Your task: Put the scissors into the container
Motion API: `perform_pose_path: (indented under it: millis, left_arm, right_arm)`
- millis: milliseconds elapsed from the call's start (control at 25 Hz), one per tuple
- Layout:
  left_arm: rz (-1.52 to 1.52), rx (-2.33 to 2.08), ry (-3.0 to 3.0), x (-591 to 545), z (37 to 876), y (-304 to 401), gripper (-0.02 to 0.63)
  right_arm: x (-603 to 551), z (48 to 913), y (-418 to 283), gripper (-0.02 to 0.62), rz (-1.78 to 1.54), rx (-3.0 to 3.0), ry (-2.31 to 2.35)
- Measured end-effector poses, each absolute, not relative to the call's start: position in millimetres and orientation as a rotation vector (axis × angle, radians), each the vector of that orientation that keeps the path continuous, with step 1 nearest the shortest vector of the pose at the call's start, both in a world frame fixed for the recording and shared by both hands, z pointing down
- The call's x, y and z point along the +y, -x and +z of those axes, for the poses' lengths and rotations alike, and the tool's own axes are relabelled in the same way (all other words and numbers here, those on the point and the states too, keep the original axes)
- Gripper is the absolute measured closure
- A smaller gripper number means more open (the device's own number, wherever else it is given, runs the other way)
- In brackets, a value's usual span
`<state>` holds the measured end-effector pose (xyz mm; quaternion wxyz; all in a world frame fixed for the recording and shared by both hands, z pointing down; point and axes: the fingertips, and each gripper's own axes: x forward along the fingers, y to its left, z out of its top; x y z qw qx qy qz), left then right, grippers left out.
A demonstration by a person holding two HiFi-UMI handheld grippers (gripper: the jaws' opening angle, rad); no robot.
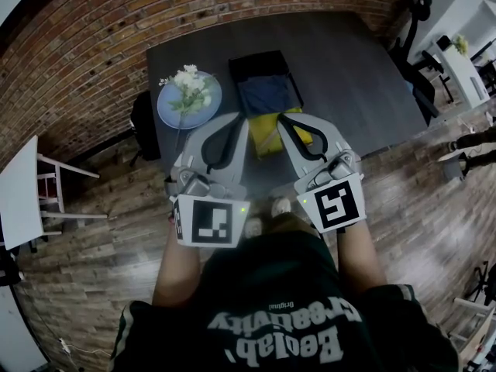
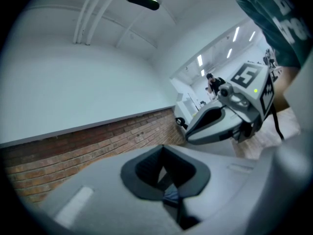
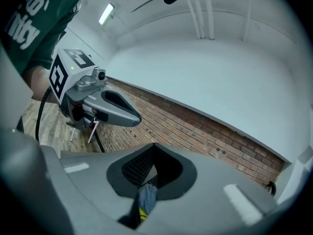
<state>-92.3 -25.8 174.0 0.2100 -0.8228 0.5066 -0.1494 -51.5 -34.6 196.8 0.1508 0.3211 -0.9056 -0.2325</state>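
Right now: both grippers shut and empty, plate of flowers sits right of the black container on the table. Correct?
Not quite. The plate with the flowers sits left of the black container on the table, not right of it; the head view shows this. The rest stands: the left gripper and right gripper are both shut and empty.

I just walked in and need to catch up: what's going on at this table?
A person stands at the dark table with a hand-held gripper in each hand, side by side over its near edge. The left hand-held gripper and the right hand-held gripper both have their jaws together and carry nothing. Just beyond them sits an open black container with blue and yellow showing inside, next to a blue plate of white flowers. The scissors can't be made out.
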Motion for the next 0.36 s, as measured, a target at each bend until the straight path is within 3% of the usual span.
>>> perform_pose_path:
  millis: [360]
  left_arm:
    - [-0.418, 1.401, 2.279, -7, 167, 93, 0.604]
  right_arm:
    - [-16, 185, 58, 0.589, -0.666, -2.648, -0.898]
